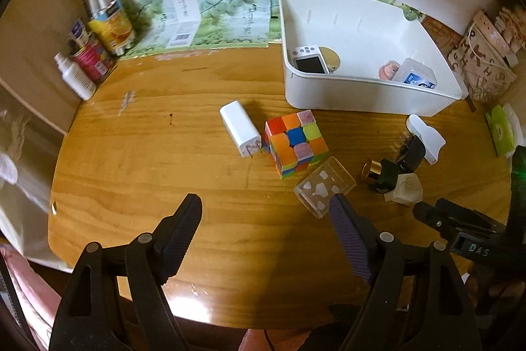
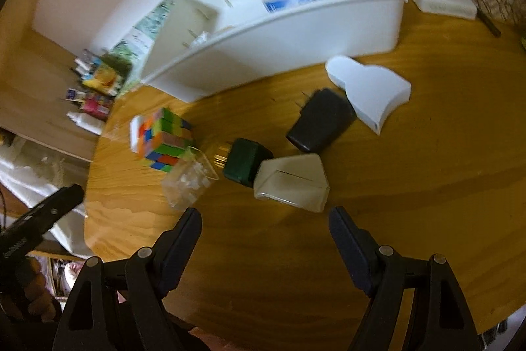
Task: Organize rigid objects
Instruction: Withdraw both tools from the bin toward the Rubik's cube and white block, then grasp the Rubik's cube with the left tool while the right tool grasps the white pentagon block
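a: table (image 1: 138, 153) first — wooden, with a white bin (image 1: 328, 101) at its far side. what's in the bin?

b: white camera (image 1: 309, 60) at the near left corner, a round gold thing beside it, and a clear box with a blue label (image 1: 416, 74) toward the right. the rest lies out on the table in front of the bin.

a: go on, biggest down.

b: colourful puzzle cube (image 1: 296, 143) near the middle, a white charger (image 1: 240, 129) just left of it with its prongs toward the camera. a clear plastic box (image 1: 323, 185) with white bits inside lies just beside the cube. further right, a dark green bottle with a gold cap (image 2: 245, 162) touches a pale faceted bottle (image 2: 292, 181); behind them a black charger (image 2: 320, 120) and a white curved case (image 2: 371, 91).

a: and the grippers?

b: left gripper (image 1: 266, 219) hangs over bare wood, fingers wide, nothing between them; its right finger overlaps the clear box's corner in view. right gripper (image 2: 264, 226) is spread wide too, empty, above the table just short of the pale bottle.
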The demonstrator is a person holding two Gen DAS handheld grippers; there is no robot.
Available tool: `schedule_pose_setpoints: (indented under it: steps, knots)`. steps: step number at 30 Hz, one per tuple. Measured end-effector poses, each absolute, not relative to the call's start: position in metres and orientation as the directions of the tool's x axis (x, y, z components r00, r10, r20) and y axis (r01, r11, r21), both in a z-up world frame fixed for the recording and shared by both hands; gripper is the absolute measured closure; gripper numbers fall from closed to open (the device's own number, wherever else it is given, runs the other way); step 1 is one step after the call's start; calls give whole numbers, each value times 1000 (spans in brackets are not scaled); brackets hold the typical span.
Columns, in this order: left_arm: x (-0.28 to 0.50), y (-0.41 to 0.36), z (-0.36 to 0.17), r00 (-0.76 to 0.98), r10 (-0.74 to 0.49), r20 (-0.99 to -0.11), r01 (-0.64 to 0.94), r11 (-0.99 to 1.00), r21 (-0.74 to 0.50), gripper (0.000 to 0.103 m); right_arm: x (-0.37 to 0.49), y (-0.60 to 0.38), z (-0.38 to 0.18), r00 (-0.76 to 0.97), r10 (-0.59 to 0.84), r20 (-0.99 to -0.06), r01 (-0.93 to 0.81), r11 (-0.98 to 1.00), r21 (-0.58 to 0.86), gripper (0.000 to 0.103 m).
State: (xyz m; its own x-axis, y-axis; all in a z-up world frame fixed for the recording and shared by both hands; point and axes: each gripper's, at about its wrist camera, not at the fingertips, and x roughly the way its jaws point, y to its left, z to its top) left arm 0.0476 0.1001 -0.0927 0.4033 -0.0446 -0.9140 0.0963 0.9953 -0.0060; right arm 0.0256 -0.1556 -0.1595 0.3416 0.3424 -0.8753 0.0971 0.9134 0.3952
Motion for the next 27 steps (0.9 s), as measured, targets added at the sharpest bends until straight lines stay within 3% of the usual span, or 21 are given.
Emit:
schedule_pose_setpoints:
  steps: [12, 27]
  knots:
    - [101, 92, -114, 260, -84, -962, 110, 992, -57, 21, 35, -141, -186, 247, 168, -954, 185, 959, 217, 22]
    - [133, 83, -141, 130, -133, -983, 69, 990, -125, 21, 48, -146, -198, 193, 144, -971, 169, 970, 177, 22]
